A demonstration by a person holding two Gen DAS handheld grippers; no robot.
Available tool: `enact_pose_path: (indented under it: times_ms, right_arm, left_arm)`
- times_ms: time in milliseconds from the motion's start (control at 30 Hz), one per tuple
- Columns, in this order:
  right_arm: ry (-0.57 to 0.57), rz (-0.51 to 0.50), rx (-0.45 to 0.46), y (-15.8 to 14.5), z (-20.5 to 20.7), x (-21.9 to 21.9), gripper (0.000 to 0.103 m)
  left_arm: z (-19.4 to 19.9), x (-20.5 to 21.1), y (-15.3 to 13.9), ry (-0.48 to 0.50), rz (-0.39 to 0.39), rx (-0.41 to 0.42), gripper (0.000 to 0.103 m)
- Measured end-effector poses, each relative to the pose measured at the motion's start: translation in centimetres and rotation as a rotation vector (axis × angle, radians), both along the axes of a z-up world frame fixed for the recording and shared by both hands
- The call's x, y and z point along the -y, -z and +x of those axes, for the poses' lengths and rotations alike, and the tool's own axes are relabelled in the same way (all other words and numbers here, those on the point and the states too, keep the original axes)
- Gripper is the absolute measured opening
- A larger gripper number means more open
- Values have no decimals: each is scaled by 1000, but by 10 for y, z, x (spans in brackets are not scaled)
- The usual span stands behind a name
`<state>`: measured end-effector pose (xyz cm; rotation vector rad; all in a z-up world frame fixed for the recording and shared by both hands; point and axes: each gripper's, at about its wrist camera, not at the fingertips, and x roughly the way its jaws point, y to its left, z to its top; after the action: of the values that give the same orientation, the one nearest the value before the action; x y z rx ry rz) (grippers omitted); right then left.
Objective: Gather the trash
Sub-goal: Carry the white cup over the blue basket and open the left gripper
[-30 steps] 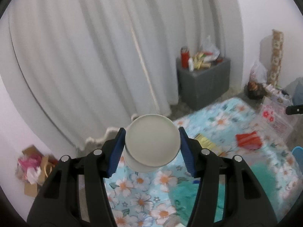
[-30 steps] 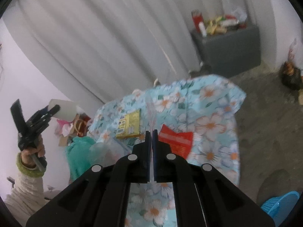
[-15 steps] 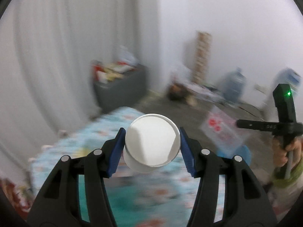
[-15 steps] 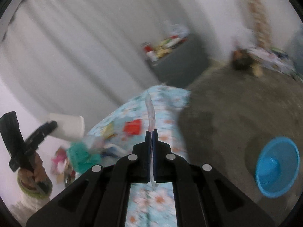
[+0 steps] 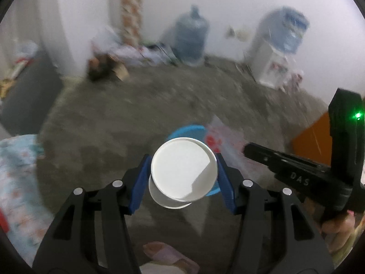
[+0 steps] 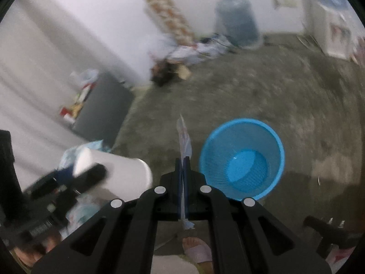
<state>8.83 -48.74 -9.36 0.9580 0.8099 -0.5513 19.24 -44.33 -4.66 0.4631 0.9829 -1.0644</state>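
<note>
The left tongs [image 5: 183,175] are squeezed on a white cup [image 5: 183,172], held in the air over the blue basket [image 6: 241,159] on the floor. The right tongs [image 6: 183,166] are pressed together on a thin plastic wrapper [image 6: 183,137], just left of the basket.

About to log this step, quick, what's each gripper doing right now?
Left gripper: closed on the white paper cup.
Right gripper: closed on a thin clear plastic wrapper.
</note>
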Motion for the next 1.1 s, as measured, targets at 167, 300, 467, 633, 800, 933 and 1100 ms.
enact_pose_path:
  times_ms: [167, 300, 467, 633, 800, 933, 1100]
  right_arm:
    - [123, 113, -13, 74, -13, 47, 3]
    - [206, 222, -93, 130, -15, 75, 28]
    - [234, 187, -106, 138, -16, 72, 40]
    - [201, 101, -102, 110, -11, 58, 42]
    - [158, -43, -92, 56, -1, 37, 58]
    - [100, -125, -57, 13, 12, 10, 67]
    - [-26, -139, 27, -30, 33, -28, 68]
  left_arm:
    - [0, 66, 72, 40, 62, -39, 57]
    - [5, 81, 102, -3, 85, -71, 76]
    - [1, 81, 99, 8, 50, -76, 81]
    - [3, 61, 59, 13, -25, -34, 82]
    - [4, 14, 0, 15, -149, 3, 83]
    - [6, -40, -50, -3, -201, 48, 83]
    - [22, -128, -103, -113, -255, 32, 83]
